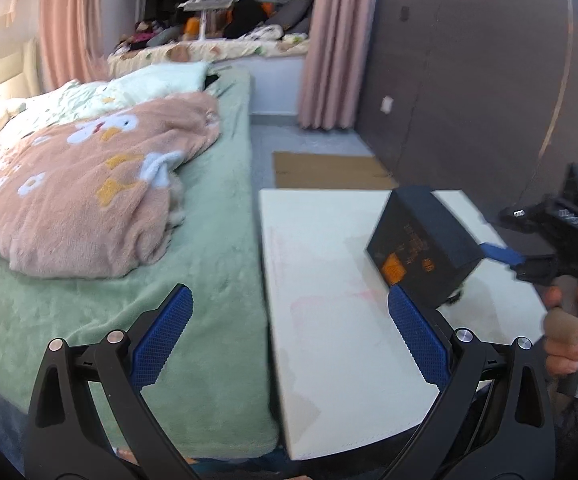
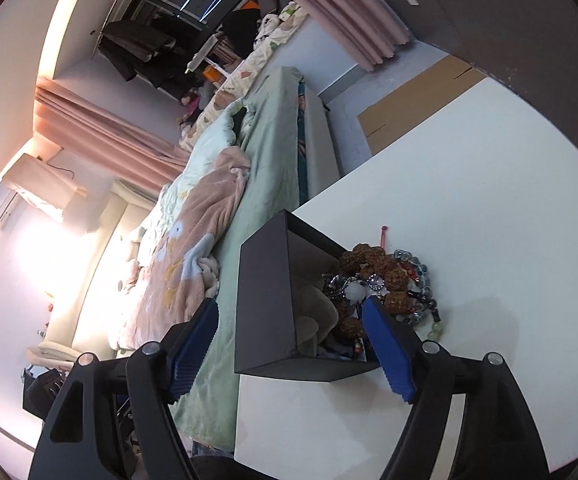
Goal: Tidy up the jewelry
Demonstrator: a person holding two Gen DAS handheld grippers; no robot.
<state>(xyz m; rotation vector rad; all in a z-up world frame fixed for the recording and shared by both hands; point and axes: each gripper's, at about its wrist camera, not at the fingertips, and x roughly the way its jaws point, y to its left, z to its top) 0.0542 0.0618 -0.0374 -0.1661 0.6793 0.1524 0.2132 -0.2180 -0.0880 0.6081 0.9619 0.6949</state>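
Black box [image 2: 267,300] lay tipped on the white table [image 2: 489,200], bead jewelry [image 2: 385,280] spilling from its mouth. Right gripper [image 2: 293,344] jaws apart around box, not pressing. Left gripper [image 1: 289,336] spread, empty, beside box.

Matt black cardboard box [image 2: 267,308]; rough brown seed beads [image 2: 373,270] and glossy glass-like beads [image 2: 419,270]; smooth matt white table [image 2: 489,220]; fleecy pink blanket [image 1: 89,200]; ribbed blue gripper pads [image 1: 161,340].
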